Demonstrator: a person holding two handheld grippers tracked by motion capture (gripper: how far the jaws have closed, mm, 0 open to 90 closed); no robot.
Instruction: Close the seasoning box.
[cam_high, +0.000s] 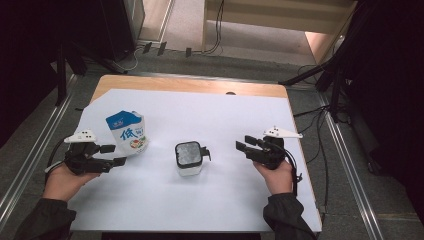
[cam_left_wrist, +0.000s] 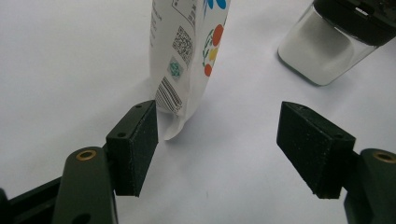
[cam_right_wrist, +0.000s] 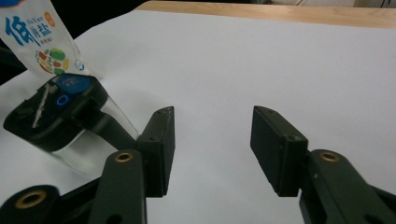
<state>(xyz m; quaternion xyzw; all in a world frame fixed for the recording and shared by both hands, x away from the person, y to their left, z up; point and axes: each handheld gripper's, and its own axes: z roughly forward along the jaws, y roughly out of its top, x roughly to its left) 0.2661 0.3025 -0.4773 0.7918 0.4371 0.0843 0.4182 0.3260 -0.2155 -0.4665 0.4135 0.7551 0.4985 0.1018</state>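
Observation:
A white and blue pouch (cam_high: 127, 132) printed with blue characters and fruit pictures stands upright at the left of the white sheet. A clear square container (cam_high: 189, 158) with a black lid and side latch sits at the centre. My left gripper (cam_high: 113, 155) is open just left of the pouch; in the left gripper view its left jaw sits close to the pouch's bottom corner (cam_left_wrist: 173, 122), and the container (cam_left_wrist: 327, 44) lies beyond. My right gripper (cam_high: 243, 145) is open to the right of the container (cam_right_wrist: 65, 119), with nothing between its jaws, and the pouch (cam_right_wrist: 39, 39) stands behind.
A white sheet (cam_high: 210, 200) covers most of the wooden table (cam_high: 190, 85). Beyond the table's far edge are dark stands, cables on grey floor (cam_high: 220, 60) and a wooden frame (cam_high: 280, 20).

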